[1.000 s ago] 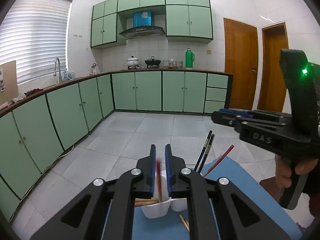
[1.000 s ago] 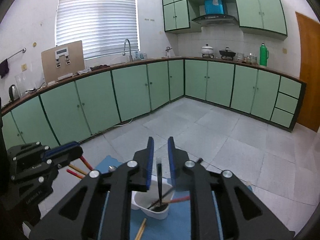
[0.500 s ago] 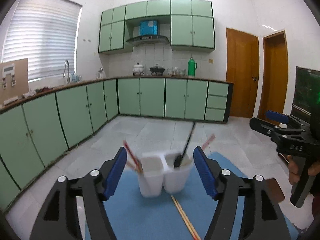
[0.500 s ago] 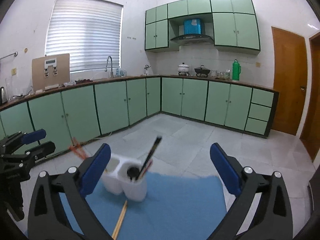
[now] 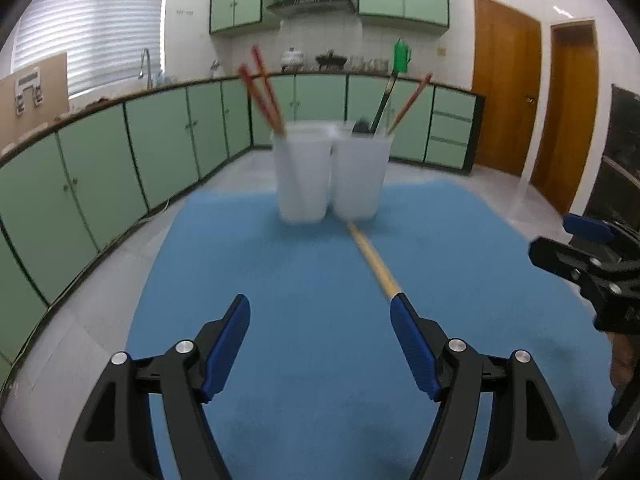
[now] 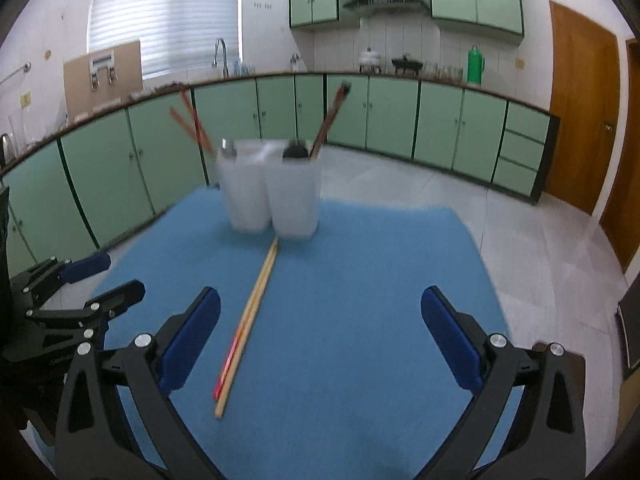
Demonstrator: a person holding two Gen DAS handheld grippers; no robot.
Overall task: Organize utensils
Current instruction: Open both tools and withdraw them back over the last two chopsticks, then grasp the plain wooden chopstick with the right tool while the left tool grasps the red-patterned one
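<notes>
Two white cups [image 5: 304,172] [image 6: 246,192] stand side by side at the far end of a blue mat [image 5: 280,360] [image 6: 380,280]. Red chopsticks [image 5: 262,88] lean out of the left cup. The right cup [image 5: 362,172] holds a black stick, a reddish one and a dark spoon head. A pair of wooden chopsticks [image 6: 248,320] [image 5: 374,262] lies on the mat in front of the cups. My left gripper [image 5: 318,308] [image 6: 80,288] is open and empty, its right fingertip hiding the chopsticks' near end. My right gripper [image 6: 320,298] [image 5: 580,256] is wide open and empty, with the chopsticks near its left finger.
The mat lies on a table above a grey tiled floor [image 6: 400,188]. Green kitchen cabinets [image 5: 120,160] run along the left and back walls. Wooden doors [image 5: 504,96] stand at the right. A hand [image 5: 620,368] shows at the right edge of the left wrist view.
Both grippers were shut on sticks above the cups; they opened, leaving the sticks in the cups, then drew back and sank low over the mat.
</notes>
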